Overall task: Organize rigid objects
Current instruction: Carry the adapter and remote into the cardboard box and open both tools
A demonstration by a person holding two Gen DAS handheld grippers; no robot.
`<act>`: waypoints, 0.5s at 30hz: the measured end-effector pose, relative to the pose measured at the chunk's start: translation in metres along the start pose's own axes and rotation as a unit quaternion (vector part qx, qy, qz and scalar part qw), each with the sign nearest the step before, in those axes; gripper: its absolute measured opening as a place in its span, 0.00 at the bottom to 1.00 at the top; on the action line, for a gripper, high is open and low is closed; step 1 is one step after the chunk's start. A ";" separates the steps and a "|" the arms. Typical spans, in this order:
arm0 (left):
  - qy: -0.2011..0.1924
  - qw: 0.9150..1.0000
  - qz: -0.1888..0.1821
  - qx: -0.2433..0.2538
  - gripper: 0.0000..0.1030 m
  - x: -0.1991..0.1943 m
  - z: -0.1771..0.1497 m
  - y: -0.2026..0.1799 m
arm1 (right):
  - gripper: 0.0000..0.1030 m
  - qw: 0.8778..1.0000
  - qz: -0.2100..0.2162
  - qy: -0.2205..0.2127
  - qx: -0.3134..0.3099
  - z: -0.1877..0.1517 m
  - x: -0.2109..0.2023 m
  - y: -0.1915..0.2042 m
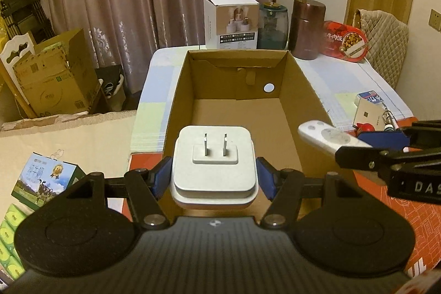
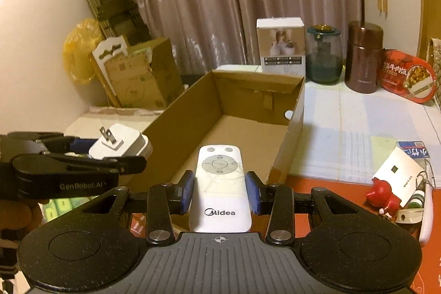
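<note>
Your left gripper (image 1: 214,178) clamps a white plug adapter (image 1: 213,170), prongs up, at the near rim of the open cardboard box (image 1: 176,90). At your three o'clock, the right gripper (image 2: 220,196) pinches a white remote (image 2: 220,189) (Midea-branded) over the same rim. Jars (image 1: 307,28) stand at twelve o'clock.

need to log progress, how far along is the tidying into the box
Nothing looks done yet: the cardboard box shows a bare floor. In hand: the left gripper clamps the white plug adapter, and the right gripper clamps the Midea remote, both near the box's front edge. Left: the small items beside the box.
</note>
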State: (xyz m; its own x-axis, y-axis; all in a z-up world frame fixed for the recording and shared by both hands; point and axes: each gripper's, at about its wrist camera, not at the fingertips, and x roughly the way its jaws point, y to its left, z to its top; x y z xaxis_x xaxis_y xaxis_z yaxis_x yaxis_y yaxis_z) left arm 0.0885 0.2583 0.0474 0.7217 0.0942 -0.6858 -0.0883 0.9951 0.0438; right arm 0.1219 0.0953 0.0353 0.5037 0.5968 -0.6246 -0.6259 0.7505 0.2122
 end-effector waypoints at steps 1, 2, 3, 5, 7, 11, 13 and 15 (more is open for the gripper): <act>0.001 1.000 -0.001 0.001 0.58 0.001 0.000 0.001 | 0.36 1.000 -0.001 0.002 0.000 -0.001 0.003 0.000; 0.001 1.000 -0.001 0.002 0.58 0.003 -0.001 0.001 | 0.36 1.000 -0.002 0.004 -0.001 -0.001 0.004 0.000; 0.003 1.000 -0.003 0.002 0.58 0.005 -0.002 0.002 | 0.36 1.000 -0.003 0.005 -0.001 -0.001 0.005 0.002; 0.006 1.000 -0.004 0.001 0.58 0.008 -0.003 0.003 | 0.36 1.000 -0.004 0.009 -0.002 -0.001 0.008 0.002; 0.009 1.000 -0.005 0.001 0.58 0.011 -0.004 0.003 | 0.36 1.000 -0.005 0.012 -0.003 -0.002 0.011 0.003; 0.012 1.000 -0.005 -0.002 0.58 0.014 -0.007 0.005 | 0.36 1.000 -0.007 0.018 -0.003 -0.005 0.015 0.003; 0.014 1.000 -0.006 -0.004 0.58 0.016 -0.009 0.006 | 0.36 1.000 -0.008 0.019 -0.001 -0.006 0.016 0.002; 0.017 1.000 -0.007 -0.005 0.58 0.018 -0.009 0.006 | 0.36 1.000 -0.009 0.020 -0.001 -0.006 0.017 0.003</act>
State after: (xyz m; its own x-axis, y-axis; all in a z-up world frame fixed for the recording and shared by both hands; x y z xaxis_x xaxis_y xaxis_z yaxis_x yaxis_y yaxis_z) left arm 0.0947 0.2656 0.0282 0.6996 0.0795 -0.7101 -0.0861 0.9959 0.0267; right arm 0.1255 0.1058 0.0206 0.4911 0.5715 -0.6575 -0.6179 0.7605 0.1995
